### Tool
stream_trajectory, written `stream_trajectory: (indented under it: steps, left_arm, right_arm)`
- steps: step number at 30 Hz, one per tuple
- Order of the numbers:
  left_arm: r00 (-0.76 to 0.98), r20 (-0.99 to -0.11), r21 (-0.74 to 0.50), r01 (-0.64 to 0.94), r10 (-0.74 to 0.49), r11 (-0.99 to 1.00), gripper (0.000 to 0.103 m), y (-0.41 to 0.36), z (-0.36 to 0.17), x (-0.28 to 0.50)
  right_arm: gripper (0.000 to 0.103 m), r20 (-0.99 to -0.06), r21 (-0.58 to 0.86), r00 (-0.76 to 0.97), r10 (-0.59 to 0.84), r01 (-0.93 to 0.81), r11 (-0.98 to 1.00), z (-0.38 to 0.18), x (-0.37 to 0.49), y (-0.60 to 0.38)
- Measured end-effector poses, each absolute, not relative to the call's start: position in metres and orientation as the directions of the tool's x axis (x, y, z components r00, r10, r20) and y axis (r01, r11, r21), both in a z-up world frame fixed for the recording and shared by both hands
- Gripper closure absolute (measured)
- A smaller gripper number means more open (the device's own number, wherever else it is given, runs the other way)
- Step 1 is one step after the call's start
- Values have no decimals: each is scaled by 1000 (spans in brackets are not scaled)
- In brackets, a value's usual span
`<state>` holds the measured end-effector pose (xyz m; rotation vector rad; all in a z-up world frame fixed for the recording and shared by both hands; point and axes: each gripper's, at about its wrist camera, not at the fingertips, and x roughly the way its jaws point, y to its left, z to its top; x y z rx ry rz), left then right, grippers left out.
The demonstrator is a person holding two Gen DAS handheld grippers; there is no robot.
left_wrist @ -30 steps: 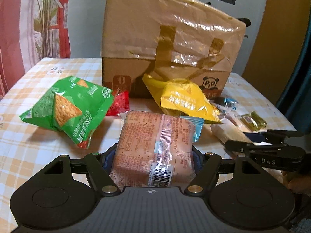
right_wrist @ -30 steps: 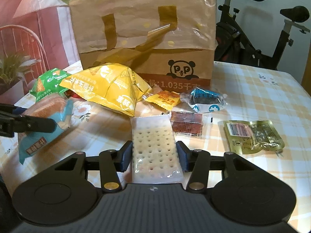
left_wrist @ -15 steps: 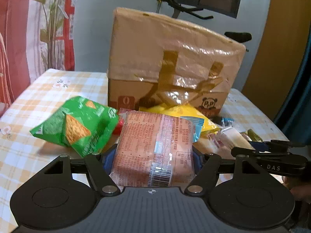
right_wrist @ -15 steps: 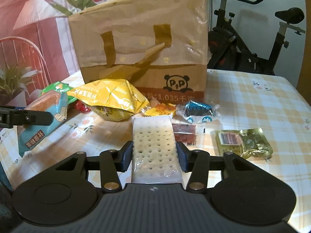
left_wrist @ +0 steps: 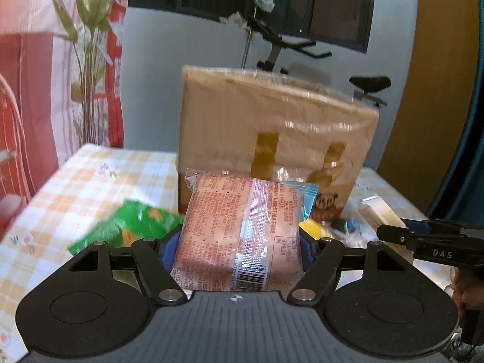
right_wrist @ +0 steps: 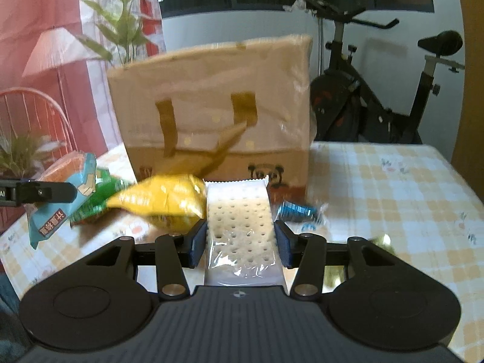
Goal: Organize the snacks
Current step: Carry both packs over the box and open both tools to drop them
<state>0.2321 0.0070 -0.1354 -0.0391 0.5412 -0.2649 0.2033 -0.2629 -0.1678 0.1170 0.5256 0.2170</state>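
Both grippers have risen toward the brown bag (right_wrist: 211, 115) ahead, the left gripper (left_wrist: 239, 246) clamping the pink packet (left_wrist: 242, 236), the right gripper (right_wrist: 240, 243) the cracker pack (right_wrist: 242, 224), neither bagged yet; green (right_wrist: 96, 195), yellow (right_wrist: 163, 202) and blue (right_wrist: 295, 210) snacks lie on the table (right_wrist: 393, 187) below.

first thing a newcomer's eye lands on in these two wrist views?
Each tool grips a snack, lifted above the table: the left tool a pinkish wrapped cake pack, the right tool a clear cracker pack. Behind them the big brown paper bag with the panda logo stands upright on the checked tablecloth.
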Motion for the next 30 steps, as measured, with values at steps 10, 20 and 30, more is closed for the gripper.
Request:
stream_trajectory:
  steps: [10, 20, 30]
  left_arm:
    - [868, -406, -95, 272, -287, 958, 28, 0, -93, 250]
    - [891, -305, -132, 309, -335, 942, 28, -17, -34, 317]
    - [890, -320, -122, 302, -325, 946, 28, -50, -21, 402]
  right_arm:
    - [54, -376, 179, 893, 247, -191, 965, -121, 220, -271]
    - [54, -275, 175, 908, 316, -275, 945, -48, 282, -268]
    - [54, -292, 142, 921, 259, -226, 964, -22, 383, -263]
